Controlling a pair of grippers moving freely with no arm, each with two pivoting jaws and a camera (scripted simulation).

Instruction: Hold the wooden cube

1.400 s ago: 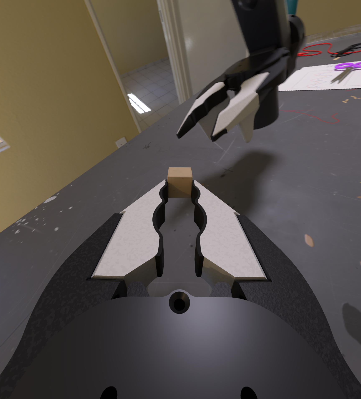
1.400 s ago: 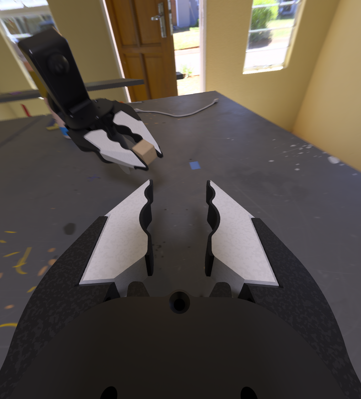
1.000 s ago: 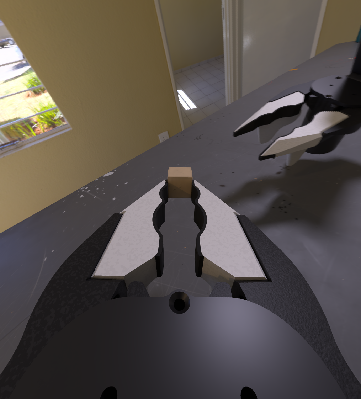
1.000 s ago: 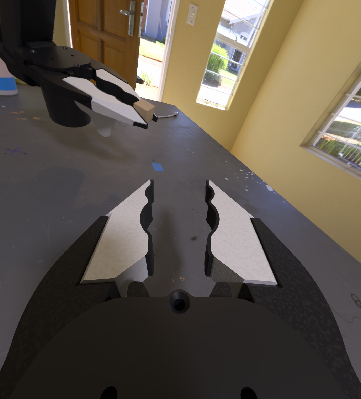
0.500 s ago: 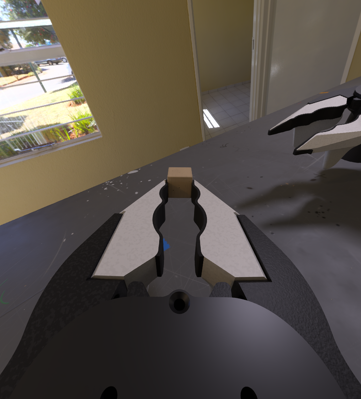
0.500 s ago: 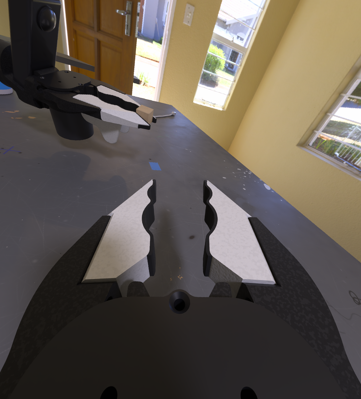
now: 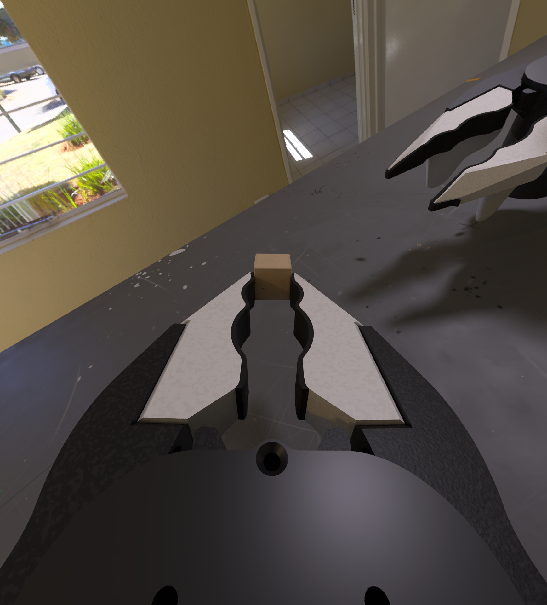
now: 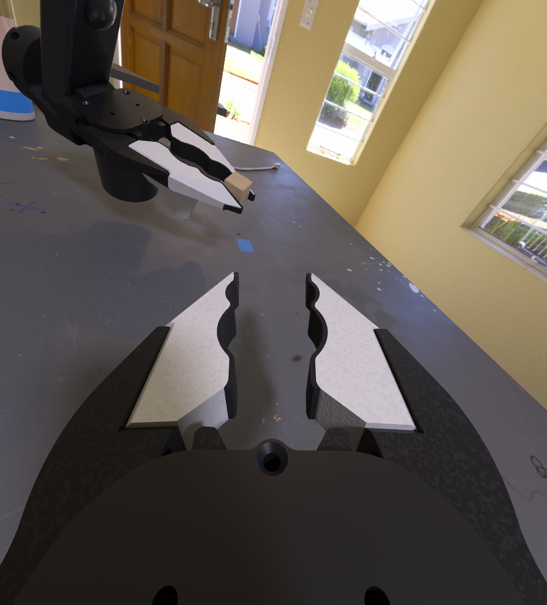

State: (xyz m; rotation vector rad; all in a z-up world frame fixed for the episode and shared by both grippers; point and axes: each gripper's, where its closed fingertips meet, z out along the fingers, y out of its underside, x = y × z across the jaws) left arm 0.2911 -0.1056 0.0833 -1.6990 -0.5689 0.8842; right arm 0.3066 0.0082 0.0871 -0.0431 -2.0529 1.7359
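Left wrist view: the left gripper (image 7: pixel 272 278) pinches the wooden cube (image 7: pixel 271 277) between its fingertips, lifted above the dark grey table (image 7: pixel 429 327). The table's far edge runs diagonally just beyond the cube, against a yellow wall (image 7: pixel 167 131). The right gripper (image 7: pixel 419 190) hovers to the upper right, well apart, its fingers spread and holding nothing. In the right wrist view, bare tabletop lies between the two grippers, marked by a small blue square (image 8: pixel 245 245).
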